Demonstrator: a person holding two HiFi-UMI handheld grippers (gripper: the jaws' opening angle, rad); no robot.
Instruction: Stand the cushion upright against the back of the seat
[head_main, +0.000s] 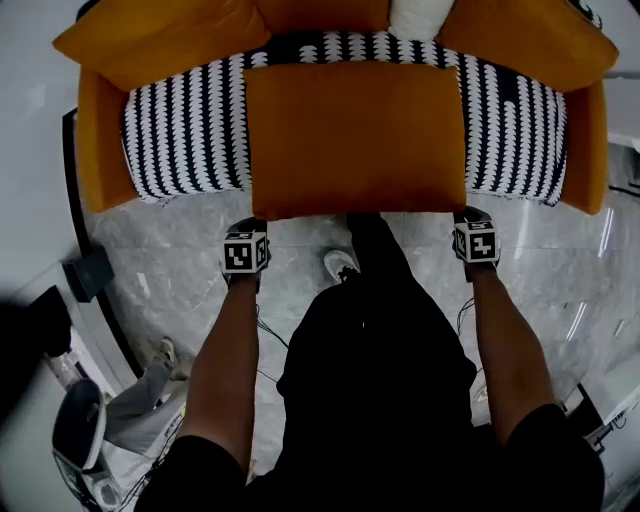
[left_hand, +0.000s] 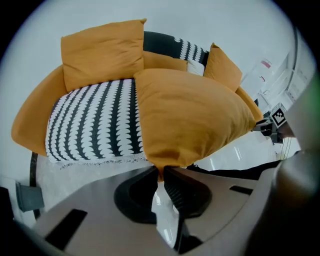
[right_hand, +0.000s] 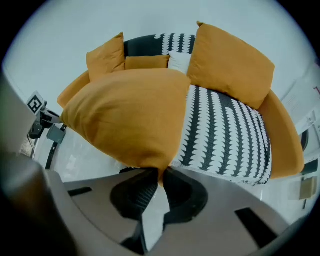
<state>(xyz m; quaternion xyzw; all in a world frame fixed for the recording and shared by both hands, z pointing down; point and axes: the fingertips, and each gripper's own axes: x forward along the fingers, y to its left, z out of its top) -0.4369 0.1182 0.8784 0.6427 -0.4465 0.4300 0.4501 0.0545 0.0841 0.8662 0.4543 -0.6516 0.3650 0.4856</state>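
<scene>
The orange cushion (head_main: 355, 135) fills the middle of the head view. It lies spread over the black-and-white patterned seat (head_main: 190, 130) of the sofa, and its lower edge reaches past the seat's front edge, over the grey marble floor (head_main: 150, 260). It is not upright and is well apart from the back of the seat.

The left gripper (left_hand: 161, 172) has the cushion's lower-left corner. In the left gripper view its fingers (left_hand: 177, 192) stand narrow, pinched on the tip of orange fabric. The right gripper (right_hand: 161, 175) has the lower-right corner in the same way, its fingers (right_hand: 137, 192) close together on the fabric.

In the head view, both marker cubes sit just below the cushion's lower corners, with the person's forearms running down from them.

Along the top of the frame, two large orange back cushions (head_main: 160, 40) lean at the upper left and upper right. A small white cushion (head_main: 420, 18) sits between them.
</scene>
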